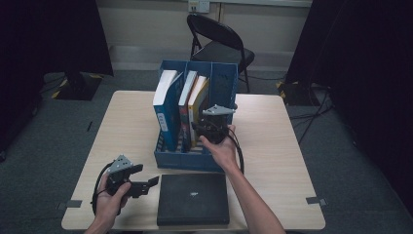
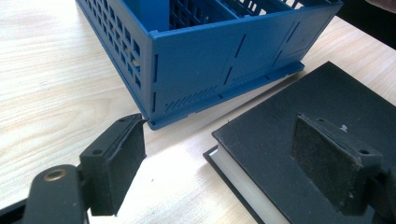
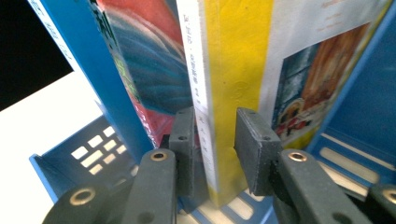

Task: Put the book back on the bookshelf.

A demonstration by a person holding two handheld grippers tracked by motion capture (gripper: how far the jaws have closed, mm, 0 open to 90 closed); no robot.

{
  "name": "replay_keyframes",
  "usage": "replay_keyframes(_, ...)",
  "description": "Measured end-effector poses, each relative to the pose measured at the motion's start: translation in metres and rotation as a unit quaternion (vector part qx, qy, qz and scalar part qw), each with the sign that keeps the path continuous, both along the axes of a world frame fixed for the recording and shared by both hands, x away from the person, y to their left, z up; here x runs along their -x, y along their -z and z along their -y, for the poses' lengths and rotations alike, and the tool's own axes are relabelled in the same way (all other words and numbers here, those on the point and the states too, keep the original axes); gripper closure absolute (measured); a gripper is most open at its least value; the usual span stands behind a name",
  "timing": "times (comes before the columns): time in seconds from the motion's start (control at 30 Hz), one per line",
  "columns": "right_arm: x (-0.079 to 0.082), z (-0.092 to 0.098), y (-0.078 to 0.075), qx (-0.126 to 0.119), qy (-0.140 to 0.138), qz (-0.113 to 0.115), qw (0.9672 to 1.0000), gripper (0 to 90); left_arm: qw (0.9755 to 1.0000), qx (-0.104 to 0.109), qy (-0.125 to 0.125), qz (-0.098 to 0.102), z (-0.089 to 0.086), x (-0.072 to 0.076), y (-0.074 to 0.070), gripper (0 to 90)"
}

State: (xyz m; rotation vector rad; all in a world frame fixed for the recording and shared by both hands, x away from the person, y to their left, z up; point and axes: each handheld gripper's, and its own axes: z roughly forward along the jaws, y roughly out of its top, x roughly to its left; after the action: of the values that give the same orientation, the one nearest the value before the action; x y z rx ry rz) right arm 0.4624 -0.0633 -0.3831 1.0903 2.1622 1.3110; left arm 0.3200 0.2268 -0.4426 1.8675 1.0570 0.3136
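A blue file rack (image 1: pixel 195 161) stands mid-table and holds three upright books: a blue one (image 1: pixel 165 105), a red-and-white one (image 1: pixel 186 97) and a yellow one (image 1: pixel 198 100). My right gripper (image 1: pixel 204 127) reaches into the rack from the front. In the right gripper view its jaws straddle the yellow book's spine (image 3: pixel 219 70), and the right gripper (image 3: pixel 212 149) stands open with the pads close to the spine. My left gripper (image 1: pixel 152 186) rests open near the front left, beside a flat black book (image 1: pixel 193 197). One of its pads hangs over the black book's corner (image 2: pixel 317 107), the other over bare table.
The rack's rightmost slot (image 1: pixel 224 85) holds no book. A red-and-blue book (image 3: pixel 144 60) leans just left of the yellow one, behind a blue divider (image 3: pixel 79 51). The rack's front corner (image 2: pixel 154 116) is close to my left gripper (image 2: pixel 224 168). A black folding chair (image 1: pixel 219 46) stands beyond the table.
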Motion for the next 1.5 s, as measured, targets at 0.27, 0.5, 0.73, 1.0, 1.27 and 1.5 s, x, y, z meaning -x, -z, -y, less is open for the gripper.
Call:
replay_keyframes(0.27, -0.012, 0.004, -0.001, 0.009, 0.049, -0.001, 0.9988, 73.0, 1.0, -0.001, -0.001, -0.002, -0.001, -0.001, 0.0, 17.8)
replay_keyframes(0.5, -0.029, -0.009, 0.001, 0.017, 0.074, -0.002, 0.9971, 77.4, 1.0, 0.001, -0.001, -0.002, -0.001, -0.001, 0.001, 17.8)
replay_keyframes(0.73, -0.036, -0.008, -0.003, 0.011, 0.068, -0.004, 0.9976, 77.0, 1.0, 0.001, 0.0, -0.003, -0.001, -0.001, 0.002, 17.8)
replay_keyframes(1.0, -0.026, 0.0, -0.01, 0.006, 0.064, 0.01, 0.9979, 67.6, 1.0, 0.002, 0.0, -0.003, -0.001, 0.0, 0.002, 17.5)
replay_keyframes(1.27, 0.006, 0.019, -0.014, -0.012, 0.038, 0.011, 0.9991, 57.0, 0.9999, -0.007, 0.0, -0.012, 0.001, -0.001, 0.004, 17.2)
replay_keyframes(1.5, 0.044, 0.042, -0.014, -0.019, 0.011, 0.009, 0.9997, 44.7, 0.9997, -0.013, 0.005, -0.019, 0.006, -0.002, 0.003, 17.9)
